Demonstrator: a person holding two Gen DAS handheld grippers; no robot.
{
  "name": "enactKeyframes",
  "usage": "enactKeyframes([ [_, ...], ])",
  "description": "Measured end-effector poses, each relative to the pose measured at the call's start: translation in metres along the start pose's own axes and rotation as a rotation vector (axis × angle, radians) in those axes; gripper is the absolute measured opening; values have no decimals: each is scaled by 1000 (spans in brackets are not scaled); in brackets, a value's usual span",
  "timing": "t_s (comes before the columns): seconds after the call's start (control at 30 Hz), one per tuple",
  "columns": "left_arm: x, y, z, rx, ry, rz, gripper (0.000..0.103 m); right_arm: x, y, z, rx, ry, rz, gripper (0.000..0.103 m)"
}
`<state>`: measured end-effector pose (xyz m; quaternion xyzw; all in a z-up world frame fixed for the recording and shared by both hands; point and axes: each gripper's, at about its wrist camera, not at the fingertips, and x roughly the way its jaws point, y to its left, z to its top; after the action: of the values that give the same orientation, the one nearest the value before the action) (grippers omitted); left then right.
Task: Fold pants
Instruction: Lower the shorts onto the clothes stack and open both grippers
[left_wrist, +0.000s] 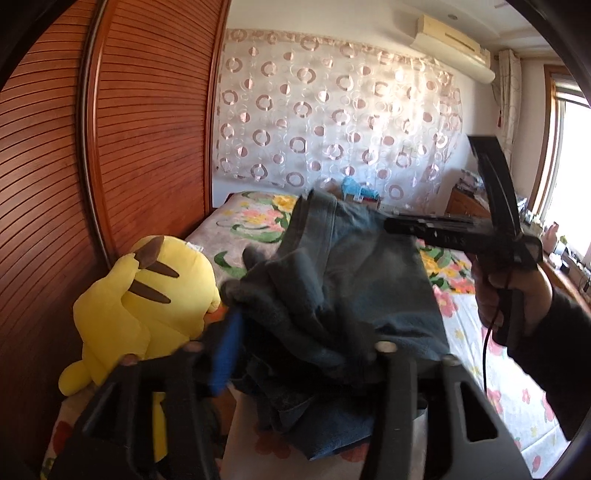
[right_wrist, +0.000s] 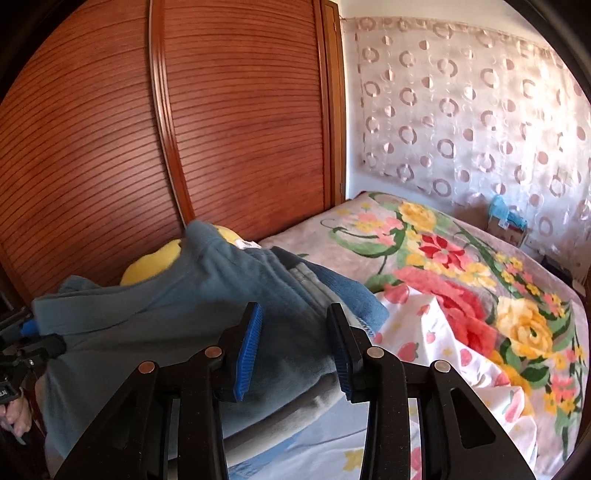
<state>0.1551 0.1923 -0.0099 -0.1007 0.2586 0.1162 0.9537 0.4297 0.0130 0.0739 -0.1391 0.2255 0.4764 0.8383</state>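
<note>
The blue-grey fleece-lined pants (right_wrist: 177, 306) lie bunched on the floral-patterned bed (right_wrist: 461, 266), long axis running from the yellow plush toy (left_wrist: 144, 306) toward the bed's centre. The right gripper (right_wrist: 295, 354) stands part open above the fabric, its pads clear of it. The left gripper (left_wrist: 303, 354) is part open with cloth between its jaws; contact cannot be told. Beyond the pants, away from the toy, the bed lies open.
</note>
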Motion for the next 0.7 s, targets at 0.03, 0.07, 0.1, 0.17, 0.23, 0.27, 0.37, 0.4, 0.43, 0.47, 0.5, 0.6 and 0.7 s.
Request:
enactKeyframes([
  [0.03,0,0,1,7,-1,6,73,-3,4,1,1,-9,8,38],
  [0.07,0,-1,2,15,0,15,81,-6,3,-3,4,-15,16,38],
  [0.1,2,-2,4,27,5,21,81,-8,6,-4,6,-19,22,38],
  [0.17,6,-4,4,46,27,27,82,-9,7,-7,10,-23,35,38],
  [0.23,11,-6,2,56,51,38,82,-10,10,-11,12,-25,51,53],
  [0.27,15,-6,0,59,69,44,82,-11,9,-14,12,-26,61,57],
  [0.37,20,-4,-8,58,98,50,82,-13,8,-24,6,-22,74,66],
  [0.4,20,-3,-10,55,100,50,82,-13,8,-26,3,-17,73,67],
  [0.43,20,-2,-11,50,100,50,82,-12,9,-29,0,-15,75,70],
  [0.47,19,0,-11,46,99,47,82,-15,6,-30,-2,-14,75,72],
  [0.5,19,0,-12,45,98,46,82,-14,7,-32,-7,-11,73,74],
  [0.6,16,1,-12,48,94,45,82,-15,6,-34,-16,-1,56,76],
  [0.7,11,2,-13,47,84,42,85,-21,8,-33,-12,-3,51,77],
])
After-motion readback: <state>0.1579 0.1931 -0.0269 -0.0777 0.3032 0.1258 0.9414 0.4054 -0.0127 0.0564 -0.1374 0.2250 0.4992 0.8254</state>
